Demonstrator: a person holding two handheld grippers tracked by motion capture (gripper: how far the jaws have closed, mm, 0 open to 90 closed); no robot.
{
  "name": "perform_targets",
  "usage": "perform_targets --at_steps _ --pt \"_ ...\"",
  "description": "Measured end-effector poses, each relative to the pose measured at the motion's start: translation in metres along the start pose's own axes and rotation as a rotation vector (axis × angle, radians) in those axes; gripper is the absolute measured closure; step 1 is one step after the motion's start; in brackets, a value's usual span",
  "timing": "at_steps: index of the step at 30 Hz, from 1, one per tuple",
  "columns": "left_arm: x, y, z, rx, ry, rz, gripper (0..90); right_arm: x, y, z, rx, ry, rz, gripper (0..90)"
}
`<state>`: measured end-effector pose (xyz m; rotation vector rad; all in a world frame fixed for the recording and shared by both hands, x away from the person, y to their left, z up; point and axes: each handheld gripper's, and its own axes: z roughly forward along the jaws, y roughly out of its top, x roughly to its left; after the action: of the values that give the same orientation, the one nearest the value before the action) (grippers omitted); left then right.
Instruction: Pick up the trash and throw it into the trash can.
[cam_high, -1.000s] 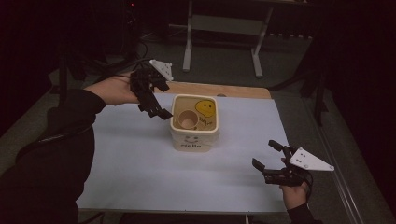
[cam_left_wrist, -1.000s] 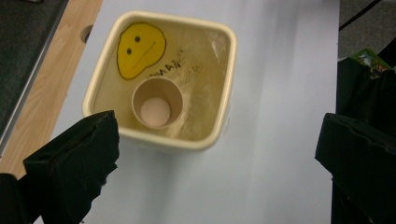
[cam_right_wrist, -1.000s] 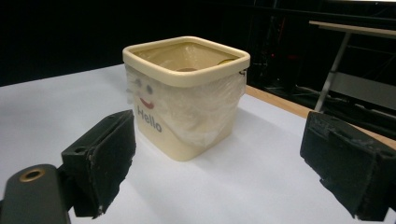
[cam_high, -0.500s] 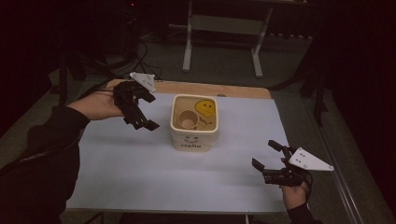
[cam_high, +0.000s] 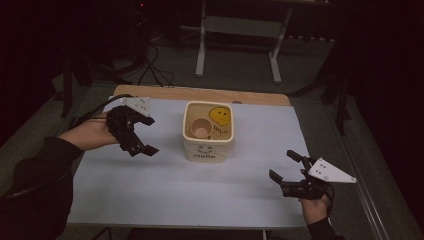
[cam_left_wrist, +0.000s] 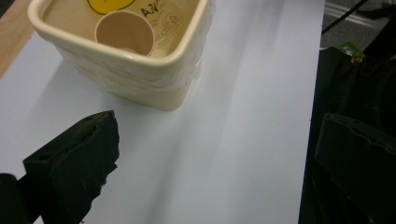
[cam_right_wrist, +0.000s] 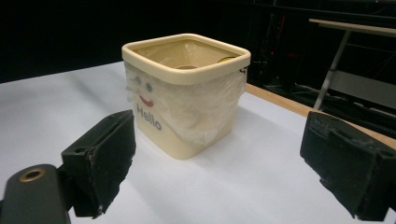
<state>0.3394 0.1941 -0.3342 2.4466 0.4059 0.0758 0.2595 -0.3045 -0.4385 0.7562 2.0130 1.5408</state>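
Beside the cream tub (cam_high: 208, 137), left tongs (cam_high: 141, 148) and right tongs (cam_high: 283, 176) gape, seemingly empty.

The tub (cam_high: 208, 138) is set near the middle of the sheet (cam_high: 150, 190), toward the far side. A cup (cam_high: 202, 129) is held inside it, at its left. The left gripper (cam_high: 142, 148) is seen just left of the tub, apart from it. The right gripper (cam_high: 284, 172) is found well apart, at the near right of the sheet.

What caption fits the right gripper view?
Open right gripper facing a cream "Hello" tub on the white table.
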Motion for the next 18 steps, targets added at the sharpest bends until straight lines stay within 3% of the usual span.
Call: perform_targets --at_steps 11,18 --pt "-0.015 -0.034 0.02 -0.038 -0.037 -0.029 0.7 0.0 0.0 0.001 0.003 0.001 -0.002 10.3" --pt "-0.026 -0.048 0.03 -0.063 -0.026 -0.037 0.7 0.0 0.0 0.0 0.003 0.0 -0.001 10.3"
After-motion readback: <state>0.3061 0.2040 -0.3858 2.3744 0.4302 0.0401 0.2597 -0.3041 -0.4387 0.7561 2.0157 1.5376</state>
